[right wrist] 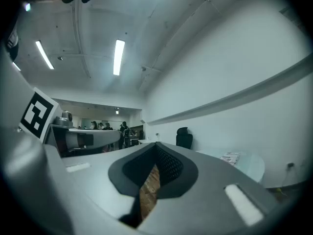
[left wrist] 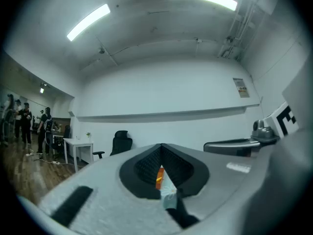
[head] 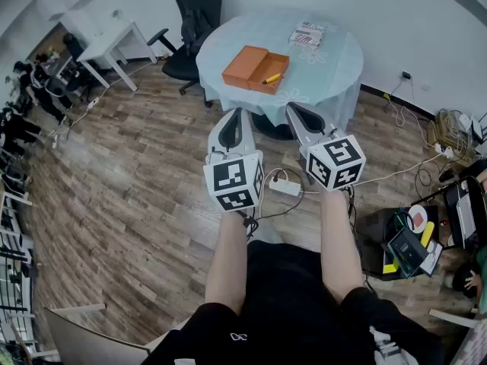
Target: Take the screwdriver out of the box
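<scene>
An open orange box lies on a round table with a pale blue cloth, its lid beside the tray. In the tray is a yellow screwdriver. Both grippers hang level in front of the person's body, well short of the table and pointing toward it. My left gripper is shut with nothing in it; through the slit between its pads a sliver of the orange box shows. My right gripper is also shut and holds nothing, and only wooden floor shows between its pads.
A black office chair stands left of the table, with a white desk further left. A striped booklet lies on the table's far side. A power strip and cables lie on the wooden floor, and clutter sits at the right.
</scene>
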Tool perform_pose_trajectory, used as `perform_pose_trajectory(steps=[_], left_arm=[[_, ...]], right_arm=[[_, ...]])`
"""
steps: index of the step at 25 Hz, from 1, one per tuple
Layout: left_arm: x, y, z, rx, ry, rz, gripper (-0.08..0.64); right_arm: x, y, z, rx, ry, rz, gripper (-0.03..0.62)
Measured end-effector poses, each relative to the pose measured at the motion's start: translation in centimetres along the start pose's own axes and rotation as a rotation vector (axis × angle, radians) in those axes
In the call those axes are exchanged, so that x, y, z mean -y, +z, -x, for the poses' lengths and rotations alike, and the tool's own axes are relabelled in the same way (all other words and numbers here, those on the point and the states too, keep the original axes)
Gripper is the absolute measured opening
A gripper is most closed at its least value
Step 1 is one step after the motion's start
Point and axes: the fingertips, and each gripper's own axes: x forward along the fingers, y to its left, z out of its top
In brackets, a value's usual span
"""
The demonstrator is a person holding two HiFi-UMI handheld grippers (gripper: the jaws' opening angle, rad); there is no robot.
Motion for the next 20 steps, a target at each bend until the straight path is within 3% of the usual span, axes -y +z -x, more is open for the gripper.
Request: perform_pose_trajectory(steps=[3,11,15,20], left_arm=[[-1.3,-1.0,-1.4,-0.017,0.008,0.008,0.003],[-2.2,-5.4,-8.6,-0.064,-0.033,0.043,0.003],[-4.4,-8.6,-14.6,-0.096,-0.056,0.055,0.003],[-10.2,-12.2,-25.7,-0.161,-0.086,0.043,0.003]], right_arm=[[0.9,-0.4,-1.0,0.046,-0.018,-0.044,0.011],[7.7,-3.2,-4.9,0.041,-0.077,-0.087,0.011],[10.9,-5.7,-10.0,0.039,-0.083,-0.098,0.011],[16.7,-8.8,-20.7,0.040,-0.126,-0.160,0.011]])
